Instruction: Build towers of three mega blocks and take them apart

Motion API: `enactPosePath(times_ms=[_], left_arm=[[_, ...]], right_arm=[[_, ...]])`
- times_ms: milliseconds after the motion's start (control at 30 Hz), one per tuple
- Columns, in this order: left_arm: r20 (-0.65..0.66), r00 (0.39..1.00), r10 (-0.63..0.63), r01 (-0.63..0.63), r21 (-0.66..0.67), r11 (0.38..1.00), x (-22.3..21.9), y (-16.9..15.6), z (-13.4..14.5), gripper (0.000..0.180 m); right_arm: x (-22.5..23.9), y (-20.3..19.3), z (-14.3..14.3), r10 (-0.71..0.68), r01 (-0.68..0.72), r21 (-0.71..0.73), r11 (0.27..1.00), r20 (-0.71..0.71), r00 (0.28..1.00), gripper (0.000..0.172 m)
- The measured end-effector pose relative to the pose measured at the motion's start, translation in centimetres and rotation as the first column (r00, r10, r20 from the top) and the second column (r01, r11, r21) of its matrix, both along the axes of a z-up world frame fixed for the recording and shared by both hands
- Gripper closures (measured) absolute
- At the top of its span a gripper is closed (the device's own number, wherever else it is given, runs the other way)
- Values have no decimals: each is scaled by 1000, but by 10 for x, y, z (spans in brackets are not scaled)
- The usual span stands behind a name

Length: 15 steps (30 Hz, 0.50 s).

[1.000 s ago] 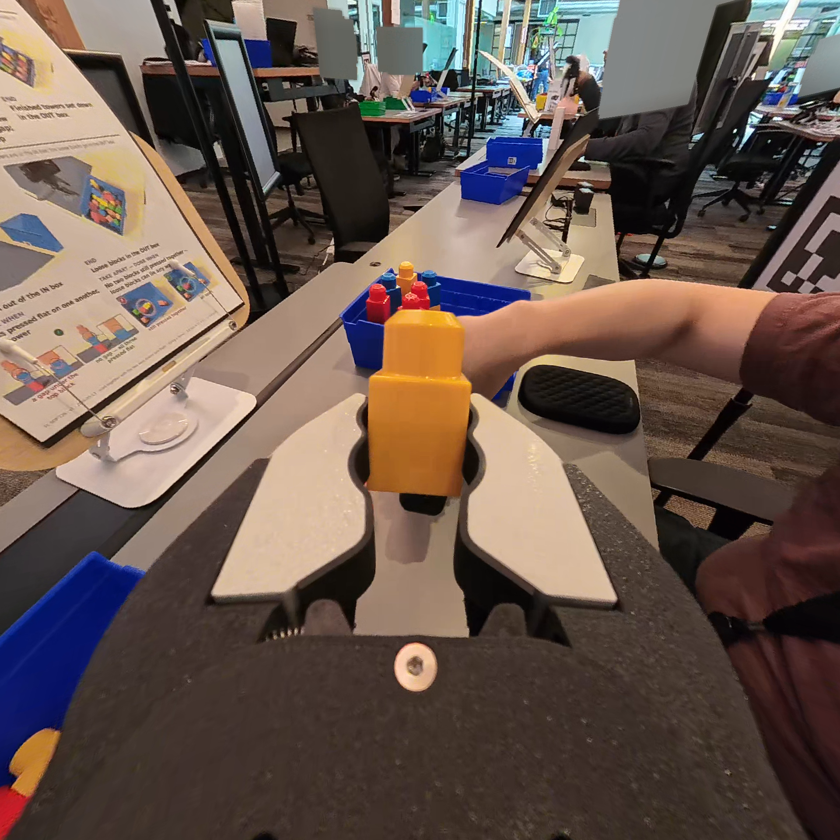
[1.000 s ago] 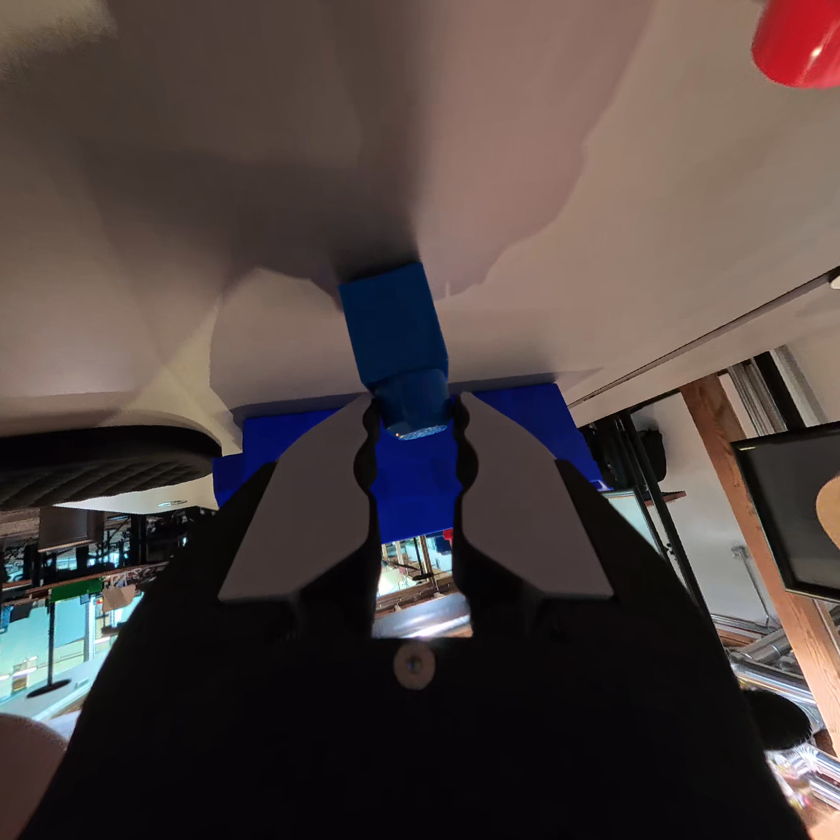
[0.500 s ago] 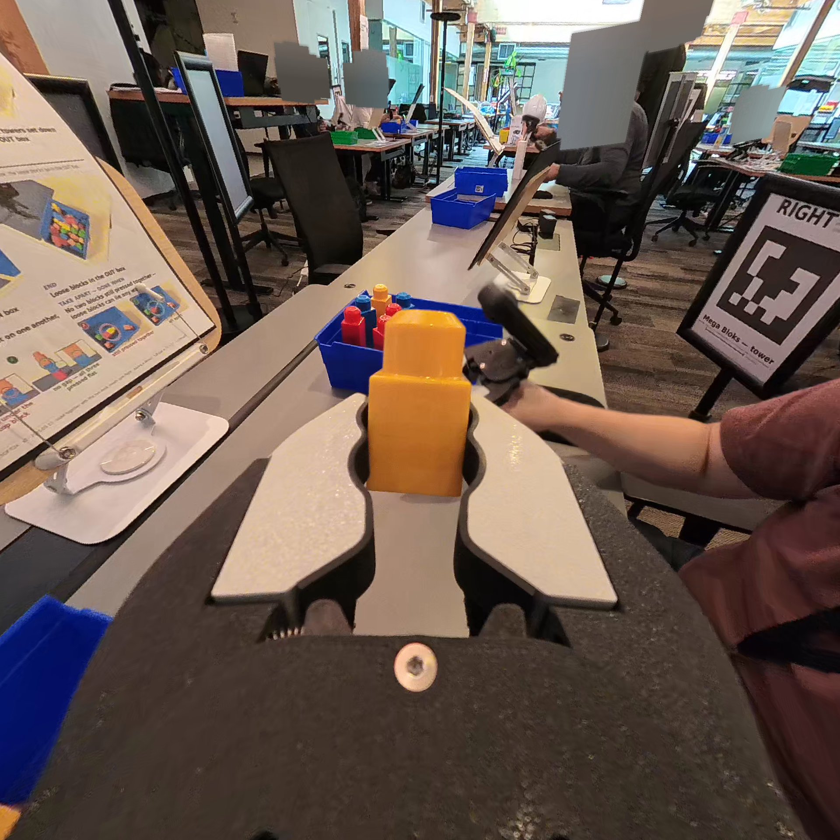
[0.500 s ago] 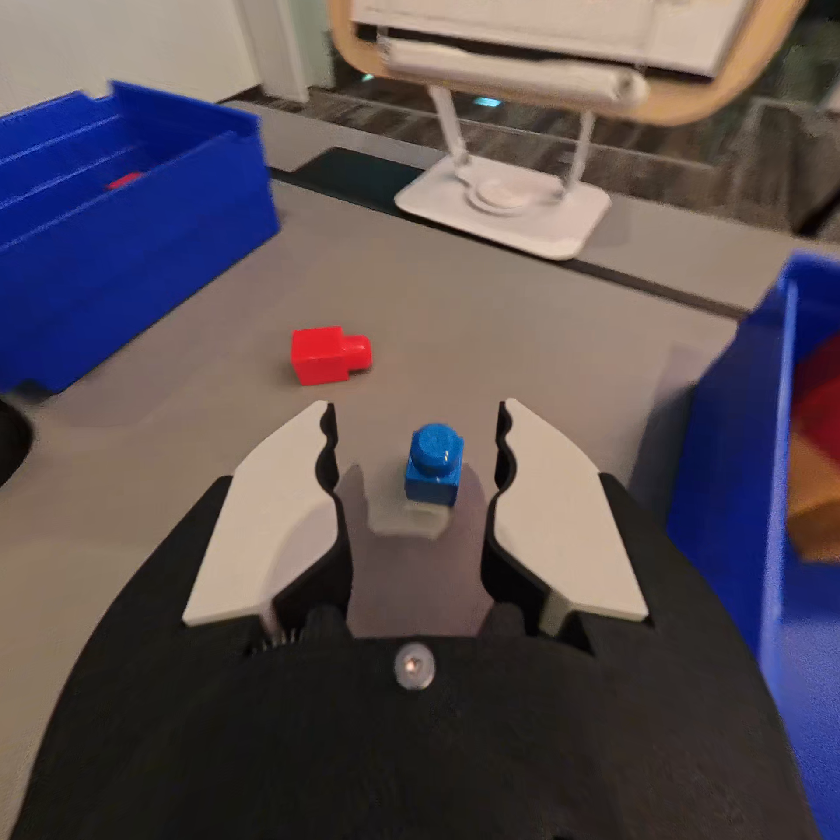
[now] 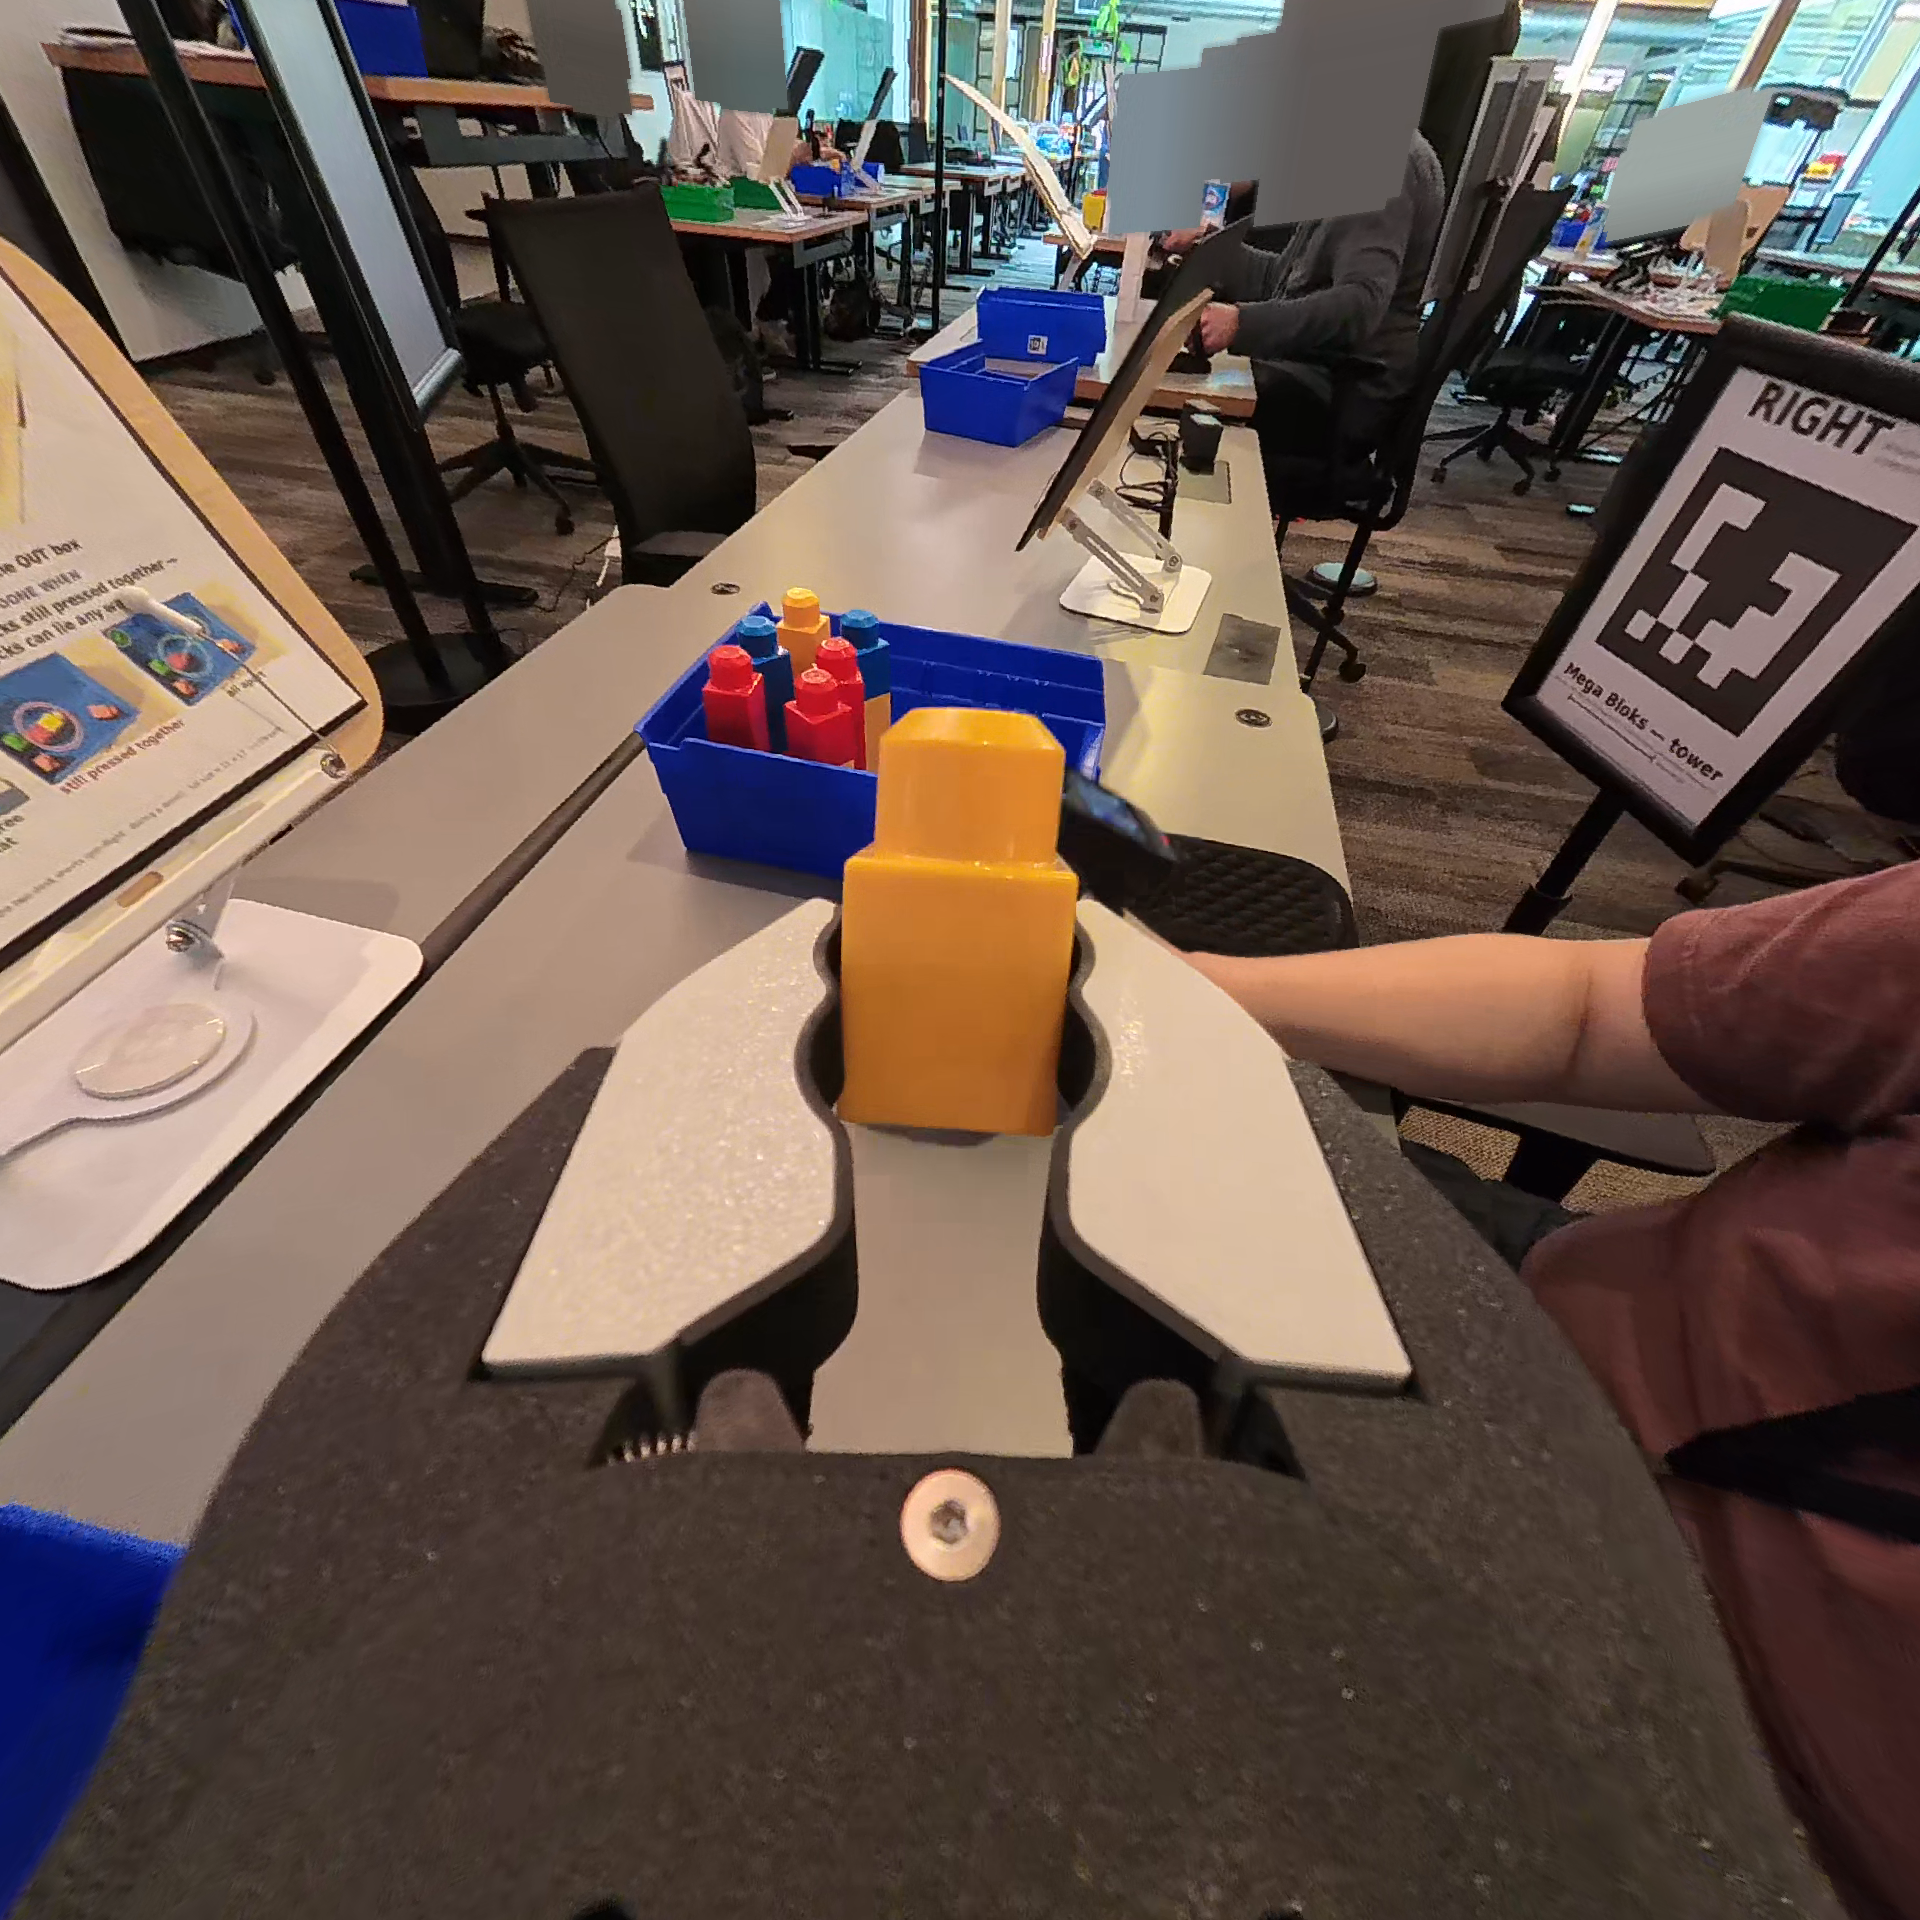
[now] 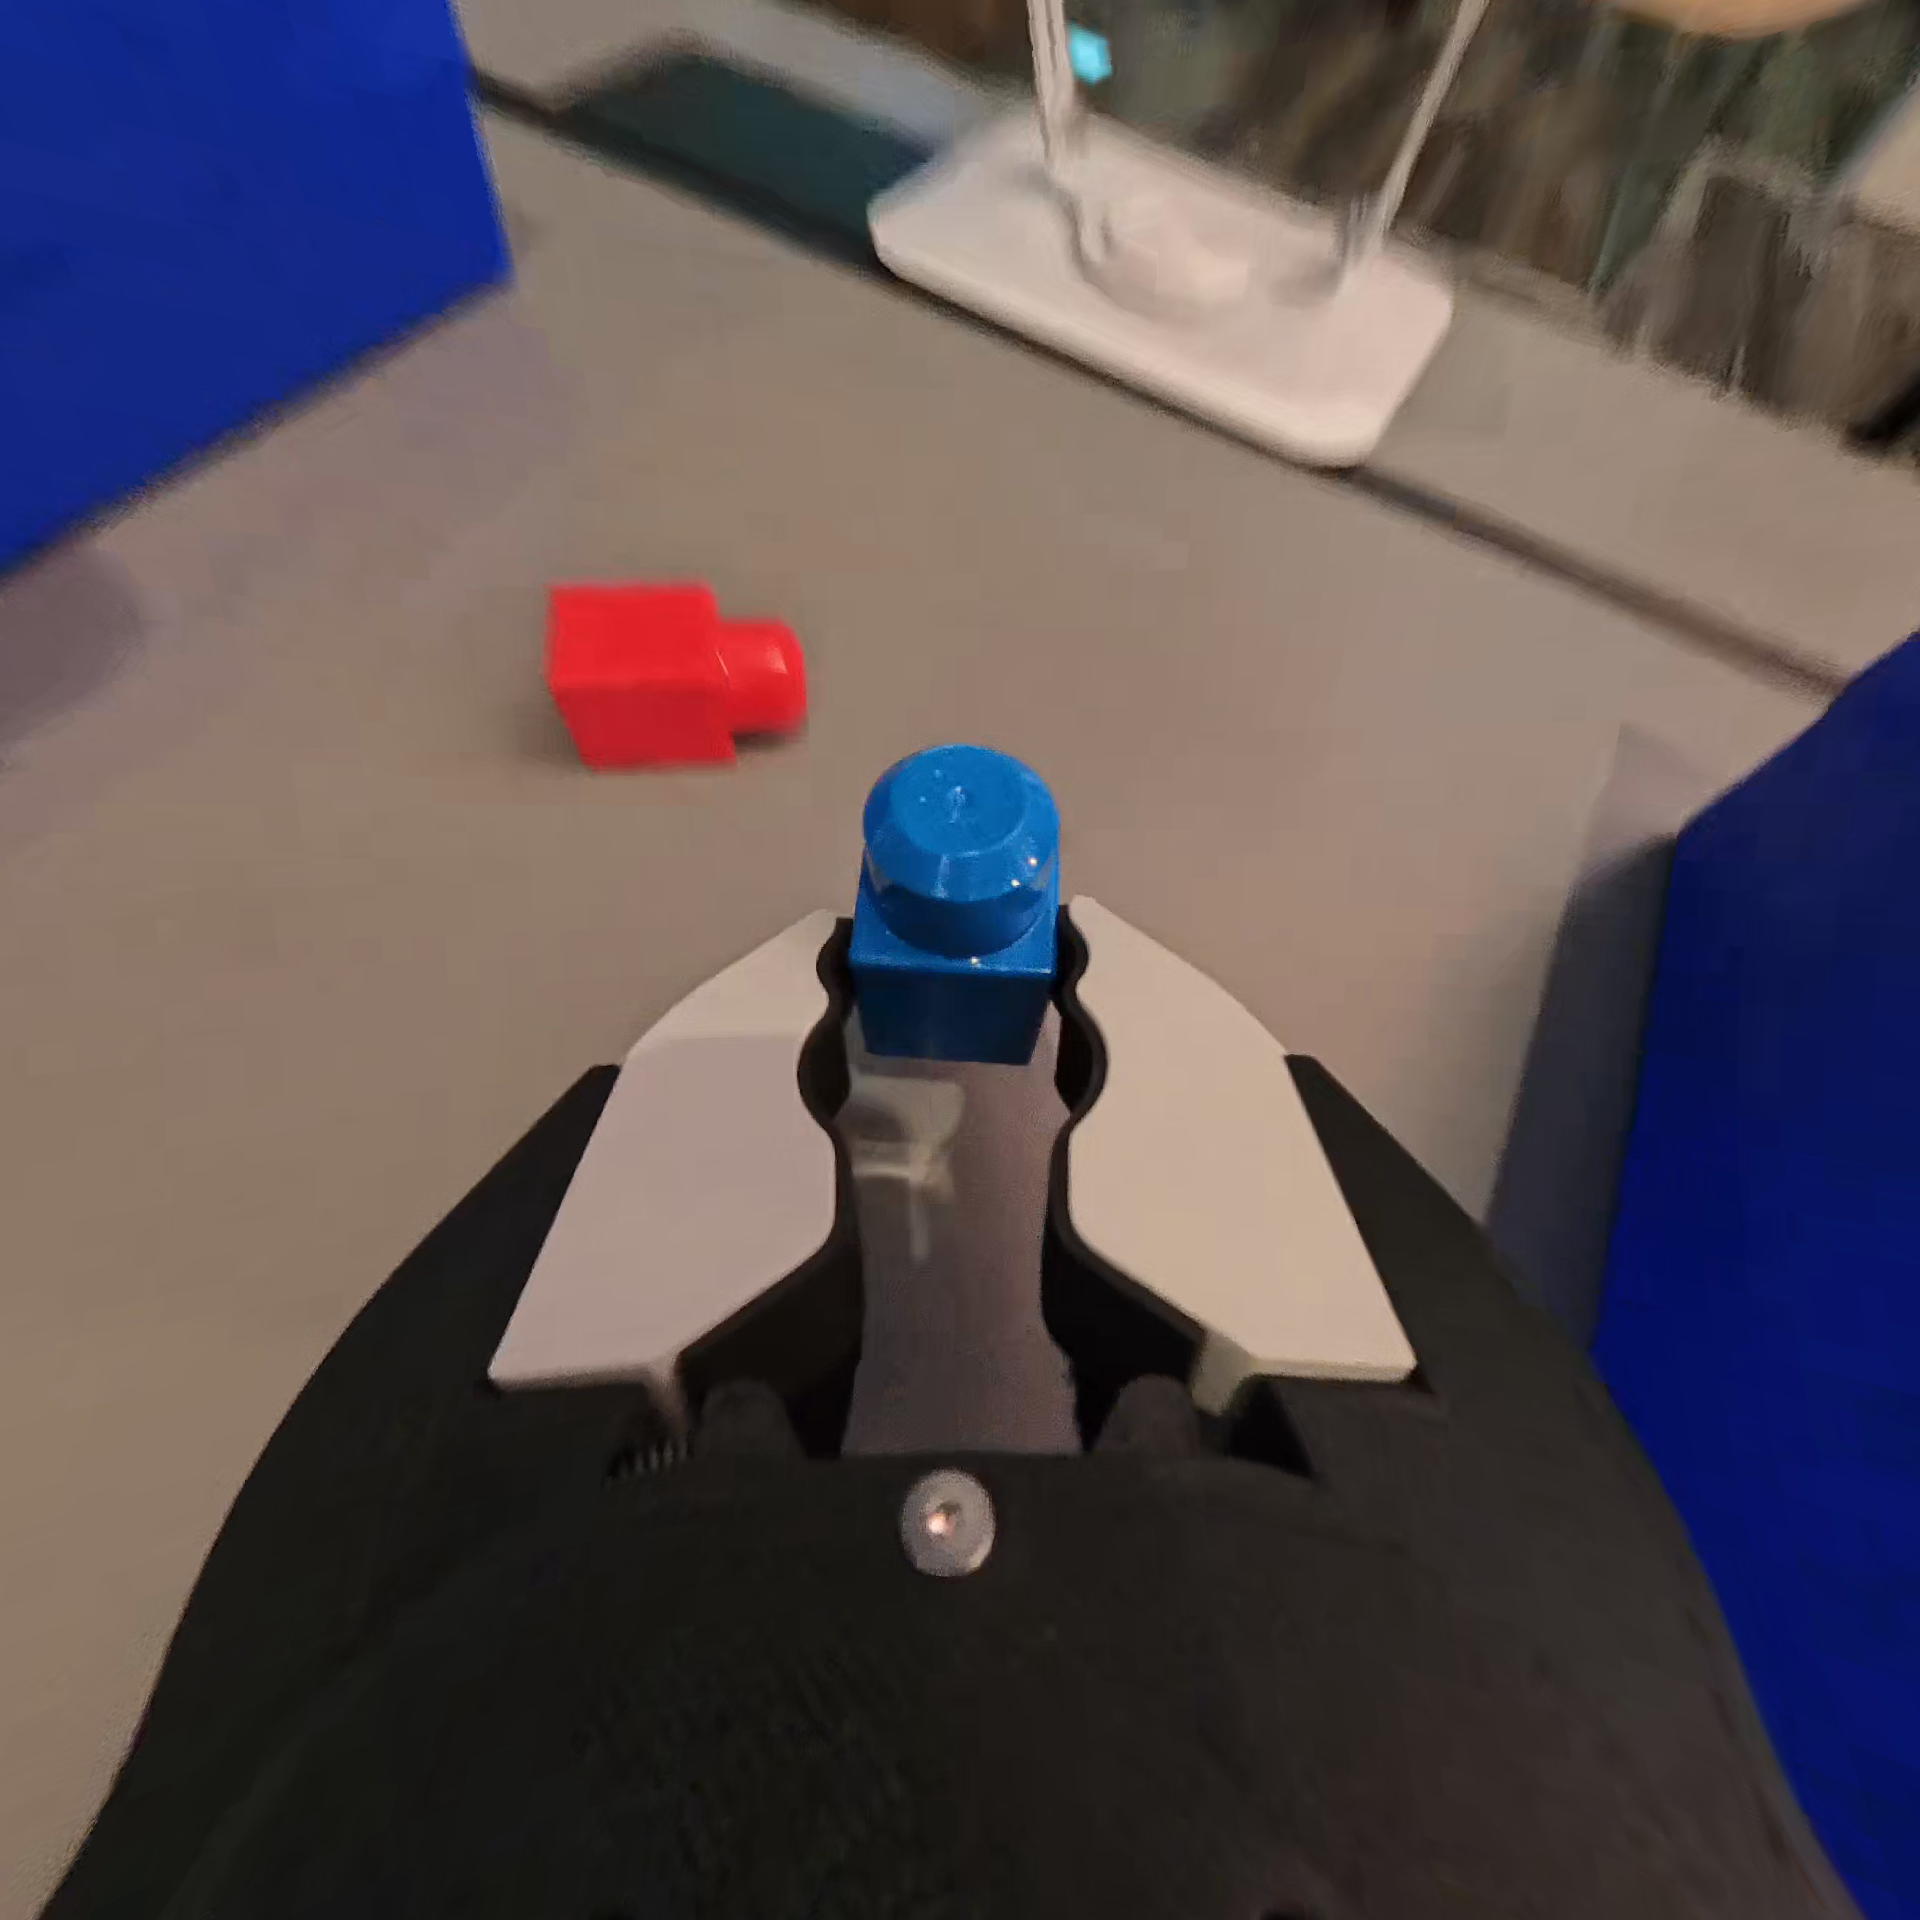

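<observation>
My left gripper [image 5: 956,997] is shut on a yellow block [image 5: 956,935], held upright above the grey table [image 5: 540,977], stud up. My right gripper [image 6: 954,987] is shut on a blue block [image 6: 948,935], stud pointing up toward the camera, pads against its two sides. A red block [image 6: 665,670] lies on its side on the table beyond and to the left of the blue block. In the left wrist view the right gripper's dark body [image 5: 1112,821] shows just behind the yellow block, with the person's forearm [image 5: 1434,1018] reaching in from the right.
A blue bin [image 5: 790,800] holds several upright towers of red, blue and yellow blocks [image 5: 800,686]. An instruction board on a white stand [image 5: 156,1049] is at the left. Blue bin walls [image 6: 1787,1143] flank the right gripper. A black pad [image 5: 1257,894] lies at the table's right edge. The left gripper's tips are roughly 30 centimeters from the right gripper's.
My right gripper let go of the blue block, swung round and opened over it standing on the table, then closed on its sides. My left gripper kept holding the yellow block.
</observation>
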State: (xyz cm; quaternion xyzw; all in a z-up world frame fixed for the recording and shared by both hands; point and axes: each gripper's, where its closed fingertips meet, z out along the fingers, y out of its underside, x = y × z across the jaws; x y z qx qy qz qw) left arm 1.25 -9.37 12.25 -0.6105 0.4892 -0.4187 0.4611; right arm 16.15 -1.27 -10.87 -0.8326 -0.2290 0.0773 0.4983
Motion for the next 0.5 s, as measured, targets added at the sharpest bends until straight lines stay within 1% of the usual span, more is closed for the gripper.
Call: enactPosePath(times_ms=[33,67,100,133,200,233,300,367,433,467,500], left_arm=[[3,1000,-6,6,-8,1000,3,0,-1,143],[3,1000,-20,20,-13,1000,6,-2,-2,143],[-4,999,-36,36,-16,999,11,-3,-4,143],[-12,999,-47,46,-17,999,17,-3,-7,143],[-15,997,-69,69,-10,998,31,-2,-13,142],[-4,997,-83,83,-7,997,39,-1,-15,143],[41,992,-117,118,-12,993,57,-2,-16,142],[99,979,-176,177,-3,984,73,-7,-16,143],[159,964,-213,215,7,977,84,-10,-14,143],[188,956,-227,232,-5,973,88,-12,-12,143],[210,947,-245,255,-25,967,90,-14,-12,143]], right_arm=[[-5,0,23,45,-43,51,998,-37,998,134],[-17,-3,51,143,-133,100,986,-99,985,134],[-29,-9,82,253,-230,144,962,-173,952,134],[-34,-14,114,322,-283,183,941,-238,916,134],[-41,-31,180,476,-396,282,874,-329,815,134],[-40,-40,208,529,-428,324,844,-363,767,134],[-40,-59,255,639,-500,403,767,-416,647,134],[-39,-77,285,731,-556,475,682,-453,511,134],[-41,-90,292,786,-632,479,609,-474,397,134],[-43,-93,291,800,-658,475,584,-471,370,134],[-45,-92,286,809,-670,471,574,-456,372,134]])
